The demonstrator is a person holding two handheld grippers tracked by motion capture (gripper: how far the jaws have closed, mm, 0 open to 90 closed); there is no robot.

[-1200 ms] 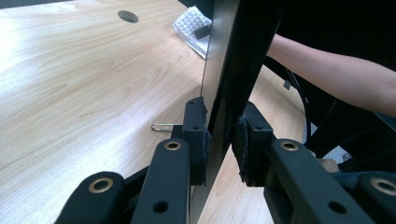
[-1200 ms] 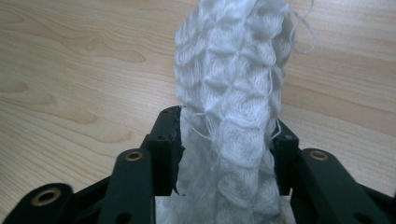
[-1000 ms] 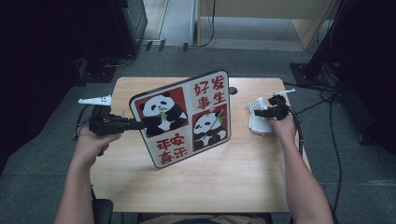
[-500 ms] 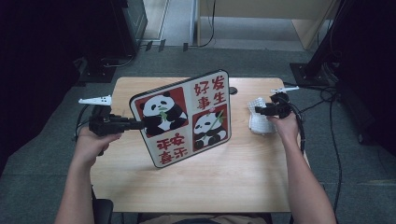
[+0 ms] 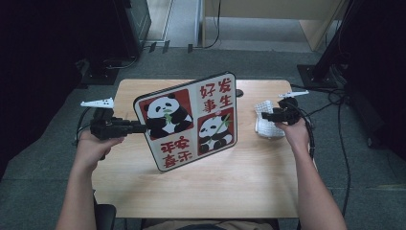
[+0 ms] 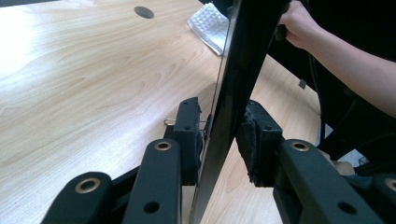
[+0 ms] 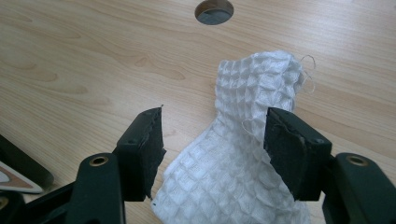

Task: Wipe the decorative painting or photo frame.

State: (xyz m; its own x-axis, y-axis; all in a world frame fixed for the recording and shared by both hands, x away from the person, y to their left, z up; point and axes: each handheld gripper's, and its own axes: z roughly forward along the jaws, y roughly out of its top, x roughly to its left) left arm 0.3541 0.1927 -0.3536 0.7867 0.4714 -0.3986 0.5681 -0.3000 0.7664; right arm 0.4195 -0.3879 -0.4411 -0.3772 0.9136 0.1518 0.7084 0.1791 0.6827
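My left gripper (image 5: 143,127) at nine o'clock pinches the left edge of a panda sign board (image 5: 191,120), which stands tilted on edge at the centre of the wooden table (image 5: 201,187), printed face toward me, long axis from seven to one o'clock. At three o'clock my right gripper (image 7: 212,140), jaws spread, hovers over a white waffle cloth (image 7: 243,154). A cable hole (image 7: 214,11) lies beyond; grey floor (image 5: 239,60) behind.

From my left gripper view, the black-edged panda-printed board (image 6: 236,70) runs off the top and bottom edges, and it hides part of the white waffle-weave cloth (image 6: 210,25) behind it.
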